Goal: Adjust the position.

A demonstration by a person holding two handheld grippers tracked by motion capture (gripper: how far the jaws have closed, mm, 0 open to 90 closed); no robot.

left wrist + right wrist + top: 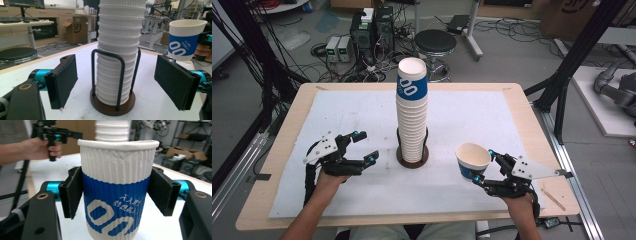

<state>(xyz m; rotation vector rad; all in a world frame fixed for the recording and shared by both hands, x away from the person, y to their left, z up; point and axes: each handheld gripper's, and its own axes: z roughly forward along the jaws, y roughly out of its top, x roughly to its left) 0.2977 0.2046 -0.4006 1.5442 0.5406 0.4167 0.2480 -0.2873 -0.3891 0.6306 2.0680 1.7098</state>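
High view: your right gripper [484, 166] pinches a single paper cup [472, 161] upright between its jaws, near the table's [282, 145] right side, well apart from the tall cup stack [412, 112] in its wire holder [412, 156]. Your left gripper [364, 147] sits left of the stack, jaws spread, holding nothing.

Even, soft overhead light, moderately bright; shadows faint. White tabletop [362, 115] slightly washed out, no hard glare. All views soft, low resolution; backgrounds blurred, edges toward 3 and 9 o'clock stretched.
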